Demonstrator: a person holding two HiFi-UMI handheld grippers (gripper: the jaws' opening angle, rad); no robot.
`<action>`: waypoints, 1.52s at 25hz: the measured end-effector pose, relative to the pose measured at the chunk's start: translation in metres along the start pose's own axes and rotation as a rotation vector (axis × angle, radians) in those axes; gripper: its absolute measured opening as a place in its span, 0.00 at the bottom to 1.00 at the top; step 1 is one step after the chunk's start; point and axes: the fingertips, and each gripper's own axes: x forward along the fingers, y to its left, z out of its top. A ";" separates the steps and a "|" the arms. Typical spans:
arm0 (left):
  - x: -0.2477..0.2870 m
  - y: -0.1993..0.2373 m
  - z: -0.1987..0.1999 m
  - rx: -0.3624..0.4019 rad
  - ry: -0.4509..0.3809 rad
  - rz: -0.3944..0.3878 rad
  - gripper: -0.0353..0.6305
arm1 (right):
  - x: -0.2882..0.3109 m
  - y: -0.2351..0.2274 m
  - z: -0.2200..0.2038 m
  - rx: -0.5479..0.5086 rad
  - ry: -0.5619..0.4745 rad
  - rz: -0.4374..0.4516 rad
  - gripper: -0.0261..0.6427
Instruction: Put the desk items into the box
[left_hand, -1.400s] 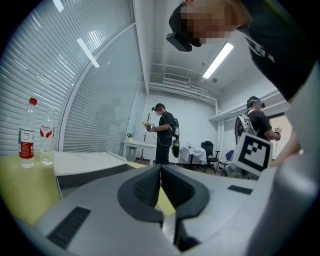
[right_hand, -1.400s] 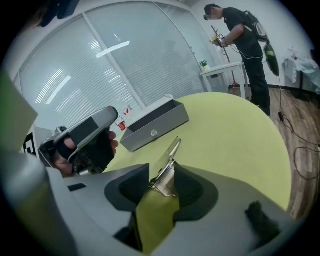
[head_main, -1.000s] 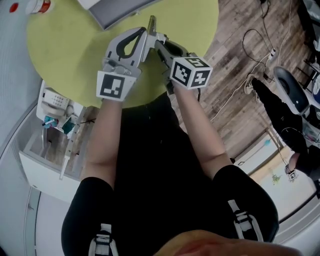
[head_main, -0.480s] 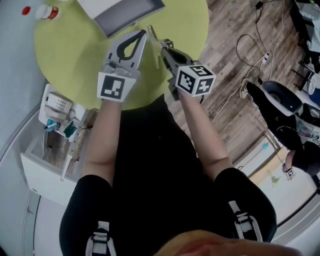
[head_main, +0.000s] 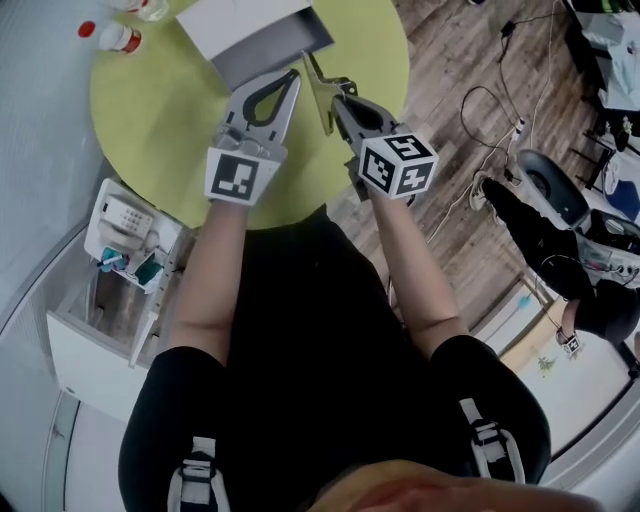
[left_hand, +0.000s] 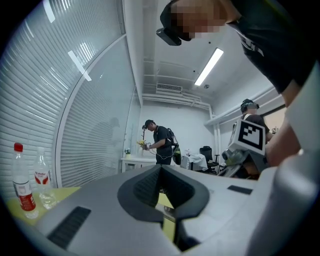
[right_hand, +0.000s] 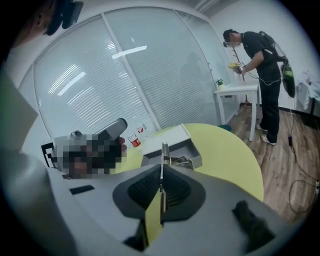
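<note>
Right gripper (right_hand: 161, 170) is clamped on a thin flat strip (right_hand: 163, 150), held edge-on over the table (head_main: 170, 110), near the box (head_main: 262, 35). Left gripper (left_hand: 160, 170) is closed and empty, just beside it.

Left tongs (head_main: 294, 74) shut; right tongs (head_main: 338, 101) clamp thin strip (head_main: 316, 84).

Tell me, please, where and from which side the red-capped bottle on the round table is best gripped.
Grip the red-capped bottle across its labelled body, coming in level from the near side. It stands upright, slim and round, so jaws should span it there; a clear bottle stands close beside it, so keep clear of that.
</note>
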 end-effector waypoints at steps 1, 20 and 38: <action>-0.002 0.005 0.002 -0.004 -0.003 0.002 0.07 | 0.004 0.005 0.006 -0.026 0.003 0.002 0.08; -0.023 0.098 0.009 -0.011 0.004 0.324 0.07 | 0.094 0.047 0.065 -0.427 0.166 0.284 0.08; -0.035 0.123 -0.026 -0.076 0.001 0.696 0.07 | 0.149 0.038 0.045 -0.873 0.395 0.601 0.08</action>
